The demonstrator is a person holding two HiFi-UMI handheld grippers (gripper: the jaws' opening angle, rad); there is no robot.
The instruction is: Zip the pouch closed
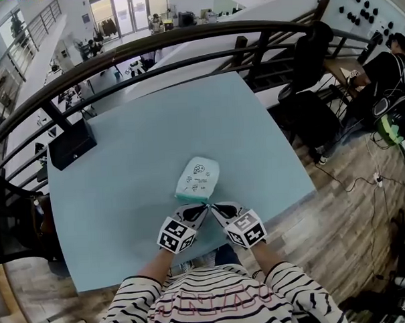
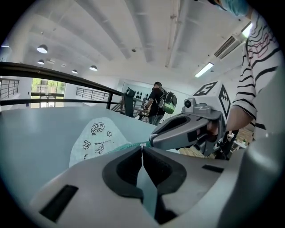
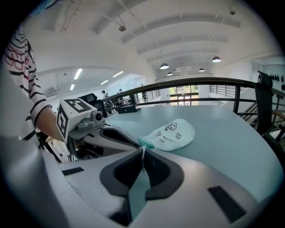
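Big pale-teal table (image 1: 123, 194) under you, and the pouch (image 1: 198, 176) lies flat on it close to the near edge, about midway along, its near end pointing back at you. Both tools meet right at that near end.

Your left gripper (image 2: 142, 149) has its jaws pressed together, and by the look of it they are pinching the pouch's near corner, where the green zip edge runs into the tips. Your right gripper (image 3: 143, 151) is clamped too, with a thin white sliver caught between the tips. I read that as the zip pull (image 3: 143, 154).

So the zip stroke looks ready to start, and little, if any, of the zip looks closed yet. Make the left the anchor: hold that corner down and taut, no lifting. Draw the right along the line of the teeth, low and straight, so the pull doesn't twist out of that narrow pinch. If the fabric bunches ahead of the slider, ease off and stretch it flat first. A soft pouch will crumple rather than resist.

The tabletop is smooth and bare around the pouch, so it can slide if the anchor slips. A black box (image 1: 71, 144) sits at the far left corner, well apart. Beyond that, a dark railing (image 1: 183, 34) curves round the far edge, and there is wooden floor (image 1: 344, 185) to your right.
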